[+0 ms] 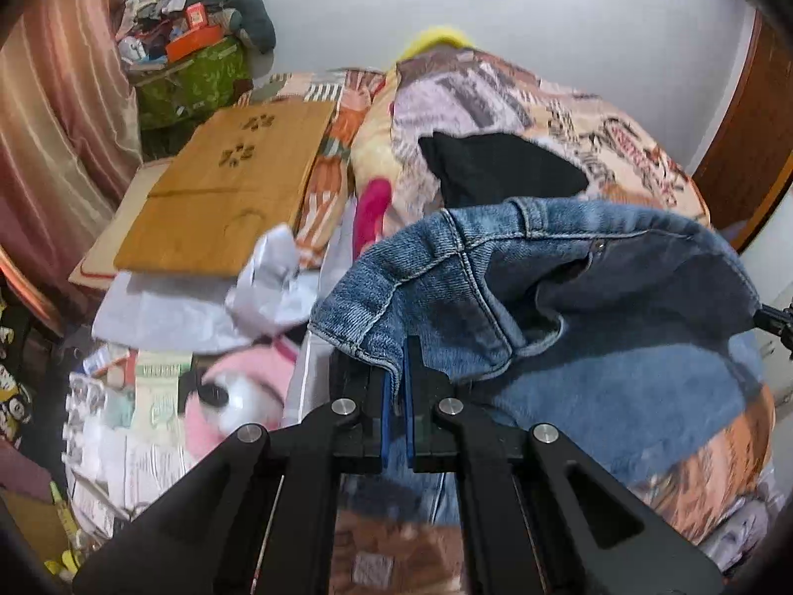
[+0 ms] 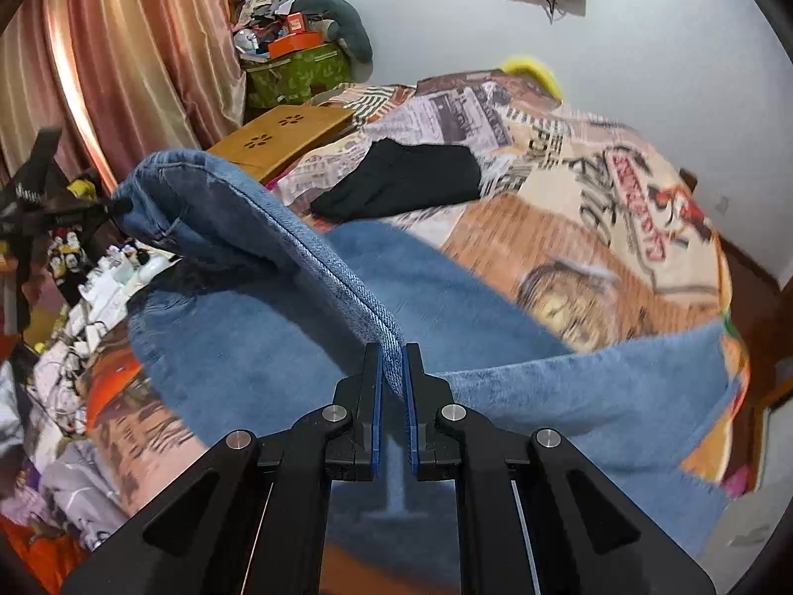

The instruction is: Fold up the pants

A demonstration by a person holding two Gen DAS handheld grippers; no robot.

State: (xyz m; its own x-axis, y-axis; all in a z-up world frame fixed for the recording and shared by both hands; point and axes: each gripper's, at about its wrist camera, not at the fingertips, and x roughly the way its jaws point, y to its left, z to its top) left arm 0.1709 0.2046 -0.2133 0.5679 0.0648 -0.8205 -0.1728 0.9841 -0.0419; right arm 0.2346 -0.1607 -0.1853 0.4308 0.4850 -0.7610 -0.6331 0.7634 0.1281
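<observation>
Above the bed (image 2: 619, 208), the jeans (image 1: 520, 272) hang lifted between the two grippers. The left gripper (image 1: 396, 382) is clamped tight on a seamed edge of the denim near the waistband, the cloth pinched between its blue pads and draping away to the right. The right gripper (image 2: 395, 372) is likewise closed on a folded denim edge, with a thick seam running up and left from its pads toward the far corner of the jeans. Below that raised edge, the rest of the jeans spreads over the patterned blanket (image 2: 570, 163), blurred in both views. A black garment (image 2: 401, 183) lies on the blanket beyond the jeans, apart from them. A wooden tray (image 1: 223, 198) sits at the bed's left side, near the curtain (image 2: 124, 74).
</observation>
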